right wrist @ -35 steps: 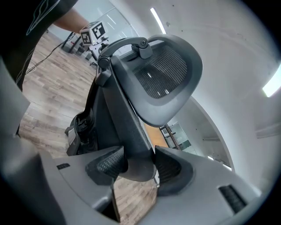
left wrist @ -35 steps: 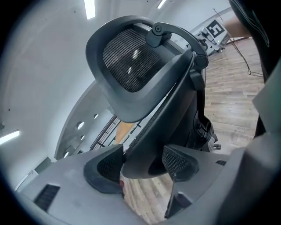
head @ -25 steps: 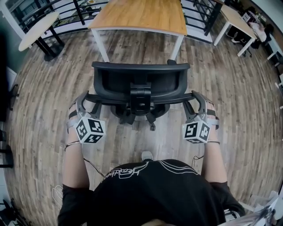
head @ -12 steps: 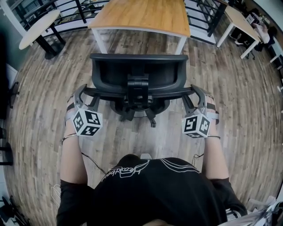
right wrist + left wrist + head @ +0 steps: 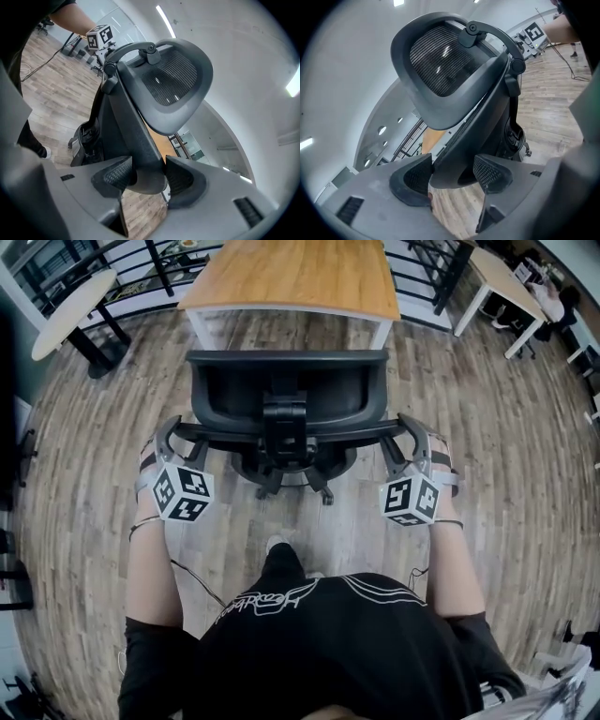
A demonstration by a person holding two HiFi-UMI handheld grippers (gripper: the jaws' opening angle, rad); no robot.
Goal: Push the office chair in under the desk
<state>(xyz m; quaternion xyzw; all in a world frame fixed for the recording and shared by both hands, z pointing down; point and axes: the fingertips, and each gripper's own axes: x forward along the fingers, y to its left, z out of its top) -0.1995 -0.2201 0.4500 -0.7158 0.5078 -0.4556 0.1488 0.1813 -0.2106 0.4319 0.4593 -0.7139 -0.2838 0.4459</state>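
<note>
A black office chair (image 5: 286, 395) stands on the wood floor with its back toward me and its seat facing the desk (image 5: 295, 277), a wooden top on white legs. The seat front is close to the desk's near edge. My left gripper (image 5: 178, 434) is shut on the left end of the backrest's crossbar. My right gripper (image 5: 405, 432) is shut on the right end. In the left gripper view the chair frame (image 5: 459, 140) fills the gap between the pads (image 5: 490, 173). The right gripper view shows the same frame (image 5: 136, 136) between its pads (image 5: 115, 174), under the mesh headrest (image 5: 173, 79).
A round table (image 5: 70, 301) stands at the far left and another wooden table (image 5: 502, 282) at the far right. Black railings (image 5: 141, 263) run behind the desk. My own body in a black shirt (image 5: 319, 643) and one foot (image 5: 277, 545) are just behind the chair base.
The chair has rolled forward toward the desk with both grippers still on its back. The person's foot has stepped forward behind it.
</note>
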